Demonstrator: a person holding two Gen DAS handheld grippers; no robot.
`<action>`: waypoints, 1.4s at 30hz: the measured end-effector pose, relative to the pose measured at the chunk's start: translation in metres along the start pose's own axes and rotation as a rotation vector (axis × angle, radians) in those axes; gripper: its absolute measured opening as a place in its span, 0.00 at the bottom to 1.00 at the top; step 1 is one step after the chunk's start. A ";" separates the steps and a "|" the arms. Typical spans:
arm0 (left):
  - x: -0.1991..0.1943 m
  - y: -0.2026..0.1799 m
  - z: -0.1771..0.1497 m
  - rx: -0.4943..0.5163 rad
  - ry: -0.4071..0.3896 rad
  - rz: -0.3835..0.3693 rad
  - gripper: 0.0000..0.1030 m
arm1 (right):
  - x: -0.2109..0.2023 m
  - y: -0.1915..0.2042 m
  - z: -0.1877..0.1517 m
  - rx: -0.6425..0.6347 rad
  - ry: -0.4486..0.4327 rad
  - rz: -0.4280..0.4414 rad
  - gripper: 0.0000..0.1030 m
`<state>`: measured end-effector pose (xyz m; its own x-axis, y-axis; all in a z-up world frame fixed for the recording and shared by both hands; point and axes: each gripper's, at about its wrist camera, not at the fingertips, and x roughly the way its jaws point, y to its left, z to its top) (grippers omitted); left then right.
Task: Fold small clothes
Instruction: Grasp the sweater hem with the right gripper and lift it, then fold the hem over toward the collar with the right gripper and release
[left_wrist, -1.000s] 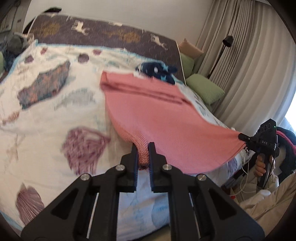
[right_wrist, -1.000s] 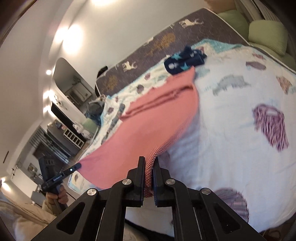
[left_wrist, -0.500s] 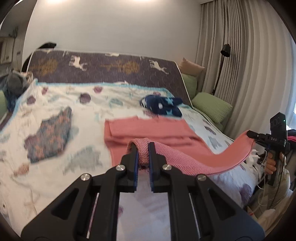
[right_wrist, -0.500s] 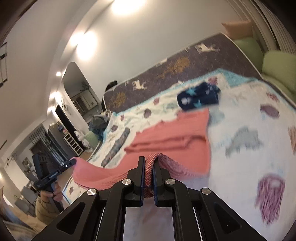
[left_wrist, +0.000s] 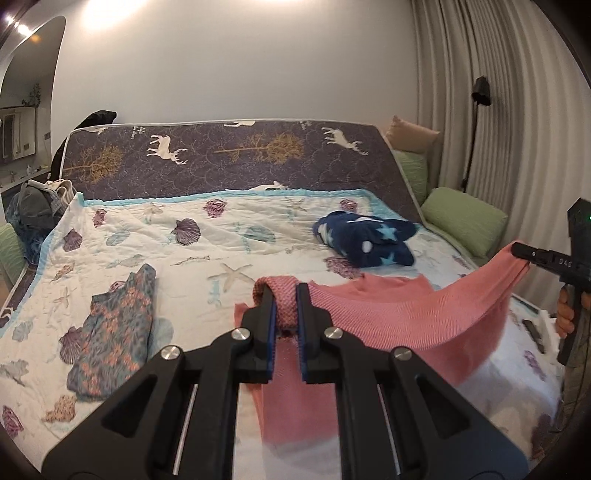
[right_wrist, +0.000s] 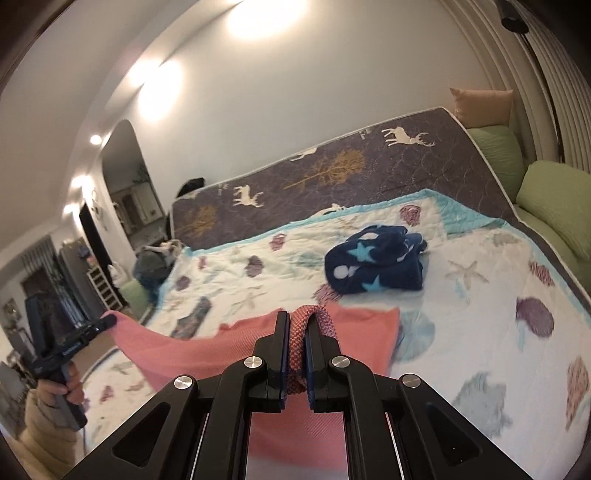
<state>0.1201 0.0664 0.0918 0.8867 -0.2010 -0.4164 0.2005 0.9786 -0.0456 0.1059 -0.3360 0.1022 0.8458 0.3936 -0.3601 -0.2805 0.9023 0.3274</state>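
A pink knit garment (left_wrist: 406, 317) hangs stretched in the air between my two grippers, and its far part lies on the bed's seashell quilt (left_wrist: 229, 240). In the left wrist view my left gripper (left_wrist: 284, 306) is shut on one bunched corner of the garment. At that view's right edge my right gripper (left_wrist: 515, 249), held by a hand, pinches the other corner. In the right wrist view my right gripper (right_wrist: 297, 325) is shut on a fold of the pink garment (right_wrist: 207, 343), and my left gripper (right_wrist: 110, 320) holds the cloth at the far left.
A folded navy star-print fleece (left_wrist: 365, 240) lies beyond the pink garment. A floral garment (left_wrist: 114, 332) lies on the quilt's left side. Green cushions (left_wrist: 461, 225) and curtains line the right side. A heap of clothes (left_wrist: 33, 210) sits at the far left, and a deer-print mattress (left_wrist: 229, 155) stands behind.
Both grippers have risen and moved toward the head of the bed with the garment's near edge. The cloth, which lay flat and taut, now sags between them above its far part.
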 end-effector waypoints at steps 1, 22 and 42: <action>0.014 0.001 0.003 0.006 0.006 0.015 0.10 | 0.011 -0.002 0.003 -0.006 0.004 -0.017 0.06; 0.245 0.028 -0.030 -0.058 0.320 0.043 0.11 | 0.203 -0.102 -0.013 0.105 0.270 -0.283 0.06; 0.184 0.054 -0.019 -0.116 0.291 -0.049 0.33 | 0.163 -0.079 0.002 0.039 0.277 -0.201 0.41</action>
<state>0.2858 0.0831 -0.0045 0.7172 -0.2435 -0.6530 0.1763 0.9699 -0.1681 0.2665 -0.3432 0.0192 0.7254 0.2465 -0.6427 -0.0987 0.9613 0.2573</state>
